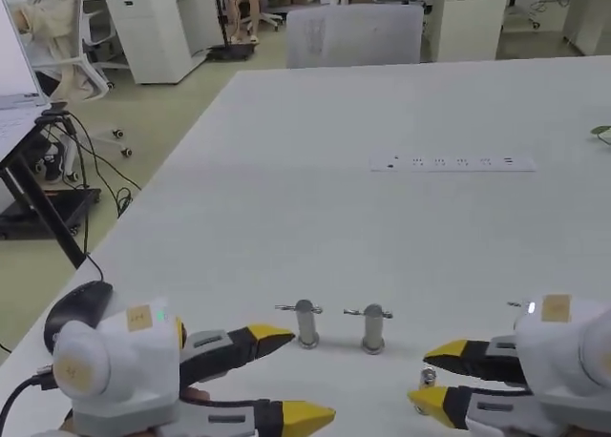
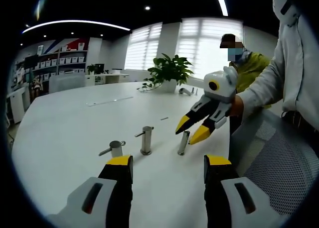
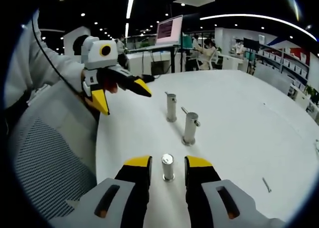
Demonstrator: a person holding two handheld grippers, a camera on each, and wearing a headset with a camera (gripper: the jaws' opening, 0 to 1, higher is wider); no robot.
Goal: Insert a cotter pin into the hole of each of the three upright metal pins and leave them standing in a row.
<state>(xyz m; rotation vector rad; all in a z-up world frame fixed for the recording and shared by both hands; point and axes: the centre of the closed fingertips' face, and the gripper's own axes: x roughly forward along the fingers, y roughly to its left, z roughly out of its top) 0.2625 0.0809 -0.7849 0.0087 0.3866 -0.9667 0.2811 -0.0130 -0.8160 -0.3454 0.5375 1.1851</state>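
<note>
Two upright metal pins (image 1: 306, 322) (image 1: 373, 327) stand side by side near the front of the white table (image 1: 382, 227), each with a cotter pin through its top. A third, bare metal pin (image 3: 168, 167) stands between the jaws of my right gripper (image 3: 168, 163), which is open and straddles it without touching. That same pin (image 1: 429, 378) sits inside the right gripper (image 1: 431, 375) in the head view. My left gripper (image 1: 291, 375) is open and holds nothing, just left of the row. A loose cotter pin (image 3: 266, 184) lies on the table further off.
A white power strip (image 1: 453, 162) lies mid-table. A black mouse (image 1: 78, 305) sits at the left table edge. A potted plant (image 2: 169, 71) stands at the far end. A mesh chair (image 3: 45, 153) is close to the near edge.
</note>
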